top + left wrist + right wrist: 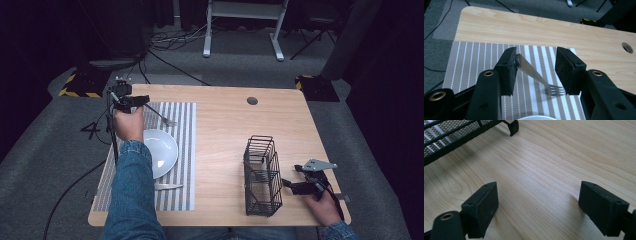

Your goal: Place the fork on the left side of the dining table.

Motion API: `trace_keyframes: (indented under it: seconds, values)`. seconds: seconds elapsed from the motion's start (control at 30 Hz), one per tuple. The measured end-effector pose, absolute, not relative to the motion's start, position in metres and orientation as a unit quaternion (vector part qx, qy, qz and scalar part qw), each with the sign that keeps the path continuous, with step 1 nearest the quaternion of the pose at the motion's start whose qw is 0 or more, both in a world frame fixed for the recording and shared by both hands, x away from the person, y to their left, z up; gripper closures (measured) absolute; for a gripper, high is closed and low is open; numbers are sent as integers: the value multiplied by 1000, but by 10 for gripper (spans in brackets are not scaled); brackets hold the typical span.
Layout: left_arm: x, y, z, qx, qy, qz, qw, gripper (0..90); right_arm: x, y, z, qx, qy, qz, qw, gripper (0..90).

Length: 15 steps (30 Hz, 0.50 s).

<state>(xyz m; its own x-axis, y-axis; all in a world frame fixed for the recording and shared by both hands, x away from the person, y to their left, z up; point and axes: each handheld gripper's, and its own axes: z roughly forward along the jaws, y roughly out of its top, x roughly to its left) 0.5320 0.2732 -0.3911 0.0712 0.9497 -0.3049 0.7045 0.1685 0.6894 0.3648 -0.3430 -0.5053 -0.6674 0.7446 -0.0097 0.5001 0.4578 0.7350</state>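
Fork lies between the left gripper's jaws above the striped placemat, handle end touching the left-hand pad, tines near the other pad — the jaws stand spread, not pinching it. In the high view the fork juts out from that gripper over the mat's far part, beyond the white plate. A knife rests on the mat just in front of the plate. The right gripper hovers low over bare wooden table, jaws wide apart — just beside the black wire basket.
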Motion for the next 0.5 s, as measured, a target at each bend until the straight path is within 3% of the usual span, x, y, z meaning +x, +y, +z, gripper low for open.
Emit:
trace_keyframes:
  seconds: [0.5]
  values:
    - [534, 298, -416, 612, 681, 137, 378, 527, 365, -343, -505, 372, 837, 365, 168, 164]
